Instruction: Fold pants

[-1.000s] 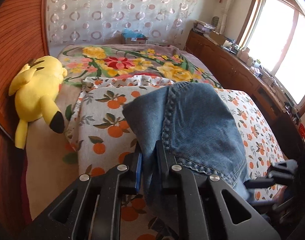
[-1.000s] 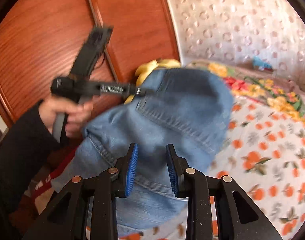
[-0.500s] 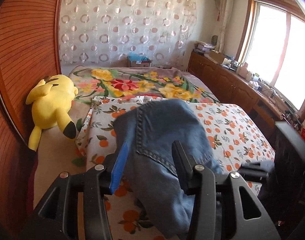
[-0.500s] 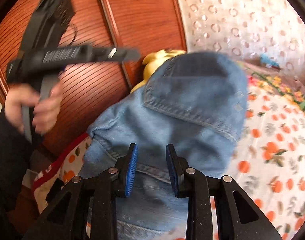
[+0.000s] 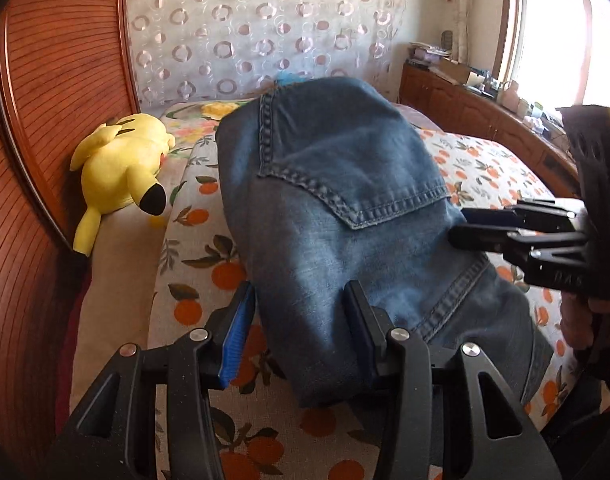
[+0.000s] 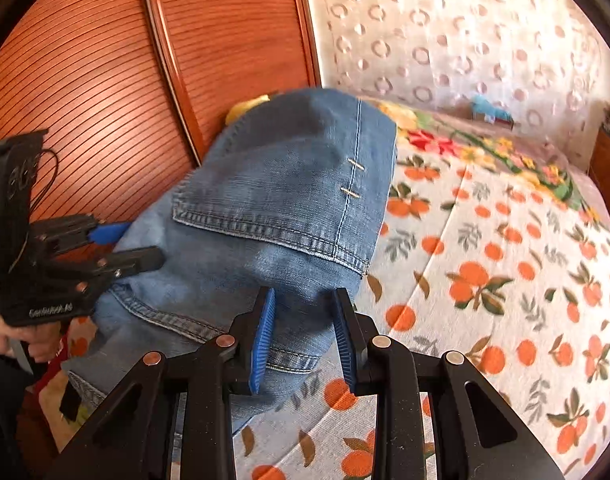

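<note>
Denim filled the middle of both views: the pants point(image 5: 345, 184) lay heaped on the orange-print bedspread point(image 5: 193, 308), a back pocket facing up and its stitched edge running across the centre of the left wrist frame. In the right wrist frame the same pants point(image 6: 273, 200) rose from lower left toward the upper centre, with a seam and two small bar tacks near their right edge, and the bedspread point(image 6: 485, 280) stretched away bare to the right.

My left gripper point(image 5: 301, 304) sat at the bottom of its own frame with its jaws spread. They had just been opening, and the near end of the pants lay in the gap between them, the blue pad at left just beside the fabric edge and not pressing on it. From the other camera I saw that left gripper point(image 6: 139, 246) at the left edge, its tips against the side of the denim.

My right gripper point(image 6: 304, 294) stood at the bottom centre of its frame, jaws partly apart with a fold of denim showing between the blue pads. I could not tell whether the pads pinched it. Seen from the left, the right gripper point(image 5: 459, 226) came in from the right edge, its tips touching the pants just below the pocket.

A yellow plush toy point(image 5: 121, 168) lay at the left beside the wooden panel point(image 5: 45, 80).
</note>
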The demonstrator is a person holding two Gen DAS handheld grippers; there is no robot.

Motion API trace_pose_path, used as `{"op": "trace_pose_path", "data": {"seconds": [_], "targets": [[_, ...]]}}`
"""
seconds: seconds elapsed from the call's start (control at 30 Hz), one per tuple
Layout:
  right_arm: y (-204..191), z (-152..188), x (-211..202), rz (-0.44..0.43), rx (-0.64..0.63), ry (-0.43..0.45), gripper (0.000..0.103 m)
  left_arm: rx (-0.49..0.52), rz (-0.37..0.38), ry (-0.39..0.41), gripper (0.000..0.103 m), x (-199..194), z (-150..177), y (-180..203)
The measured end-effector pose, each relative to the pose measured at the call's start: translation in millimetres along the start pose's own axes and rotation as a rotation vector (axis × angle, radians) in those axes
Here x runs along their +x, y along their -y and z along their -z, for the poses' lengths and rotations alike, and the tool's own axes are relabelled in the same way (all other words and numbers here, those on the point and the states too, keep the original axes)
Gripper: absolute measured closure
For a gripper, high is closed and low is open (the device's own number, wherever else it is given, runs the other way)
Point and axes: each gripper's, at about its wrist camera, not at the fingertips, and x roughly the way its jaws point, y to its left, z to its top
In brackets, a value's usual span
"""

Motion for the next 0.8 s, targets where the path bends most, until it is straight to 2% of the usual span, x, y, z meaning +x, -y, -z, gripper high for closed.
{"op": "trace_pose_path", "data": {"seconds": [0.1, 0.3, 0.57, 0.7, 0.8], "targets": [[-4.7, 0.0, 3.3, 0.015, -0.019, -0.013, 0.073, 0.019, -0.017, 0.0, 0.056, 3.4, 6.2, 6.1], [-0.9, 4.0, -2.9, -0.006, 0.009, 0.004, 0.072, -0.028, 0.009, 0.011, 0.056, -3.3, 4.0, 0.6], [-7.5, 15.0, -14.2, -0.041, -0.019, -0.011, 0.072, -0.052, 0.007, 0.074, 0.056, -29.0, 6.5, 4.2], [-10.8, 25.6, -5.5, -0.029, -0.065, -0.054, 0.072, -0.077, 0.002, 0.072, 0.056, -30.7, 13.3, 1.7], [-6.0, 30.3, 3.0, -0.043, -0.047, -0.083, 0.071, -0.069, -0.008, 0.053, 0.056, -27.2, 18.7, 0.6]]}}
